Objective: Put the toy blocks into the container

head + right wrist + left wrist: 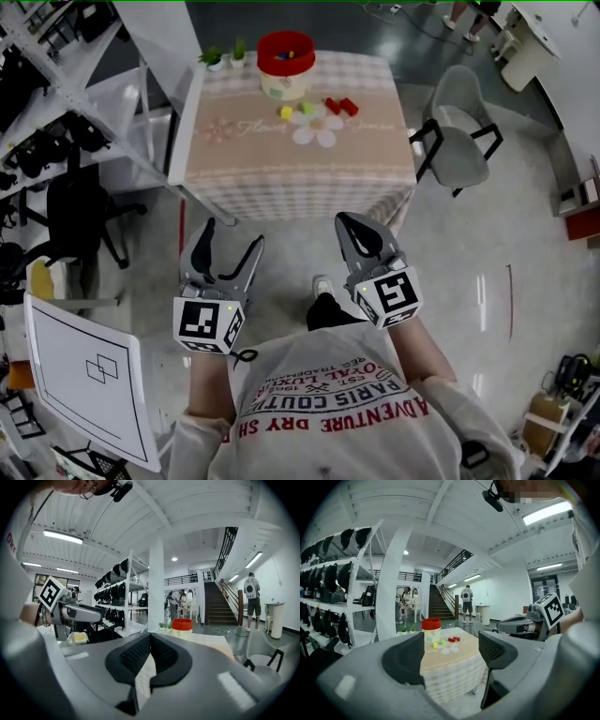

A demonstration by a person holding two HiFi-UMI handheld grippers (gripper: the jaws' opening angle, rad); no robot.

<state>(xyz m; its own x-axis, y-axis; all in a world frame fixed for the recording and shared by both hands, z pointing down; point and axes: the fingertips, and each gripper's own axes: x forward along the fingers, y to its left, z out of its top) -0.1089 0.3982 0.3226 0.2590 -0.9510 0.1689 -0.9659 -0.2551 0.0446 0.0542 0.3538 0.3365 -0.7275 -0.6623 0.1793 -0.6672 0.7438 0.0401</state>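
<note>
A container [284,86] with a red rim stands at the far side of the checked table [300,164]. Some blocks lie inside it. In front of it on the cloth lie a yellow block [286,112], a green block [306,108] and two red blocks [340,106]. Both grippers hang well short of the table, near the person's chest. My left gripper [232,234] is open with nothing between its jaws; its own view frames the table and container [431,630]. My right gripper [345,221] is shut and empty, pointing at the container [182,625].
A grey chair [459,131] stands right of the table and a black office chair [80,216] to its left, by storage shelves [37,84]. Two small plants [225,54] sit at the table's far left corner. A white board [84,375] leans at lower left. A person [467,603] stands far off.
</note>
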